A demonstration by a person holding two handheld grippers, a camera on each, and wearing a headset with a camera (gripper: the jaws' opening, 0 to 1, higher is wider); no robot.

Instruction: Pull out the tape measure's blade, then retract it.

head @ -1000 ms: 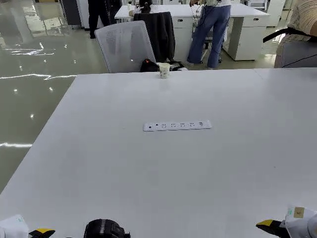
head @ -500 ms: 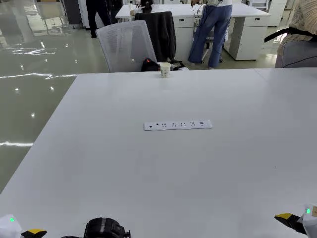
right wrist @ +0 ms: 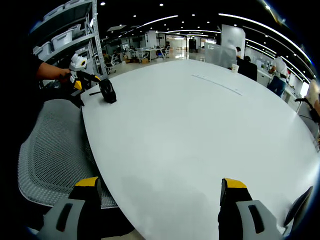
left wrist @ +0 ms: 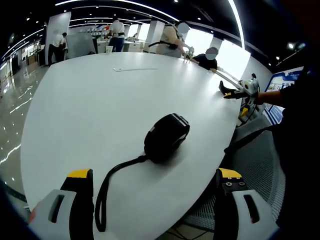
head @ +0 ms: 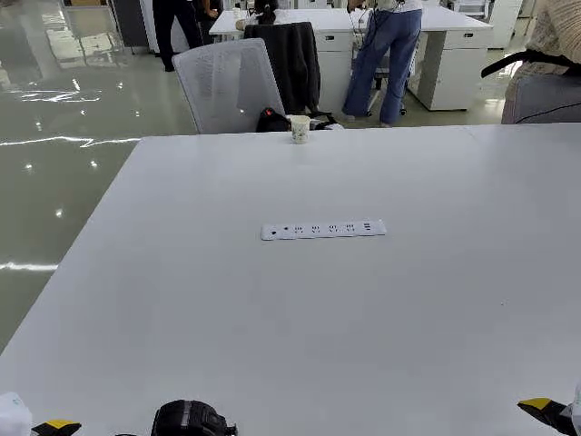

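A black tape measure lies at the near edge of the white table, its blade inside the case. In the left gripper view the tape measure sits ahead of my open left gripper, and its black wrist strap trails back between the jaws without touching them. My right gripper is open over the table's near right edge, far from the tape measure. In the head view the left gripper and the right gripper peek in at the bottom corners.
A white power strip lies mid-table. A paper cup stands at the far edge, with a grey chair behind it. People stand at a desk beyond. A grey mesh chair seat is below the table's near edge.
My right gripper has drawn back to the right, toward the edge of the head view. The left gripper has slipped slightly lower and left. The tape measure has not moved.
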